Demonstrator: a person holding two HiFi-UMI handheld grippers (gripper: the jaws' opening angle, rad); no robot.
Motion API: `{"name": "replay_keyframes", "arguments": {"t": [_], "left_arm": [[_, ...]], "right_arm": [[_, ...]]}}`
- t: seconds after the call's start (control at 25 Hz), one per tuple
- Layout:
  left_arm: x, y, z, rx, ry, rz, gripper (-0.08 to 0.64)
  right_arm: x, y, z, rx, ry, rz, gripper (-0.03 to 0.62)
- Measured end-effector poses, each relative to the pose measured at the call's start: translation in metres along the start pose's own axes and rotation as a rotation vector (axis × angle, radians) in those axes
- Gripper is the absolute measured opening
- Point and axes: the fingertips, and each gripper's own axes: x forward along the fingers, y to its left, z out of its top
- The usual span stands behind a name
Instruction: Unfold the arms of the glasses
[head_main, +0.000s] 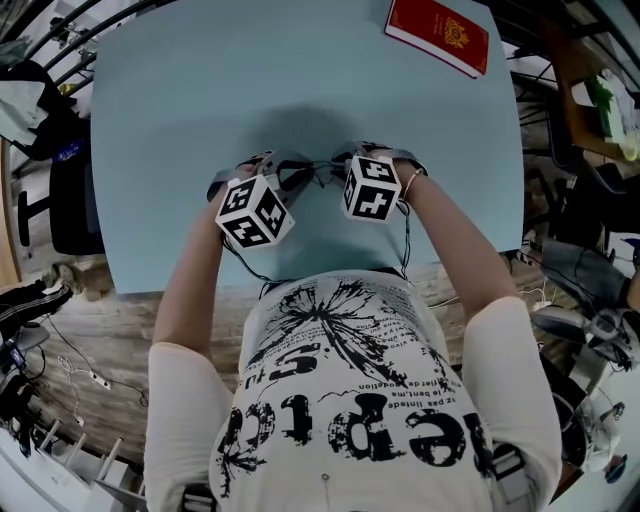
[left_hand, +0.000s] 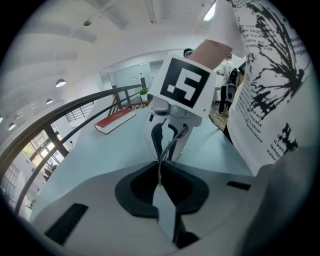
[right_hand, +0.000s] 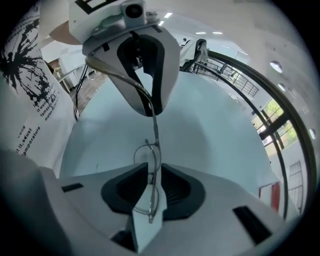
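Thin wire-rimmed glasses hang just above the light blue table, between my two grippers. In the left gripper view, my left gripper is shut on one thin metal arm of the glasses. That arm runs on toward the right gripper's marker cube. The right gripper view shows the front with its round lenses edge-on in the gap of my right gripper. Table shows on both sides of the rim, so the pads do not press it. The left gripper hangs close ahead.
A red book lies at the table's far right corner. The table's near edge runs just below my forearms, with wooden floor beneath. Chairs, cables and clutter crowd both sides of the table.
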Motion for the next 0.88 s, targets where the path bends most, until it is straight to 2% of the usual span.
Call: {"name": "replay_keyframes", "arguments": {"t": [0.12,0.32,0.52,0.88], "left_arm": [[-0.003,-0.001,-0.004,-0.013,0.002,0.008,0.031],[-0.006,-0.002,-0.008,-0.017,0.007,0.016,0.029],[-0.014,0.0,-0.019,-0.039,0.012,0.028,0.03],[-0.026,0.005,-0.028,-0.055,0.011,0.063,0.03]], "right_arm": [[0.015,0.003,0.005,-0.055,0.046,0.012,0.089],[0.022,0.003,0.01,-0.118,0.076,-0.009,0.032],[0.008,0.003,0.019,-0.141,0.037,-0.023,0.031],[-0.037,-0.005,0.019,-0.157,-0.027,-0.14,0.021]]}}
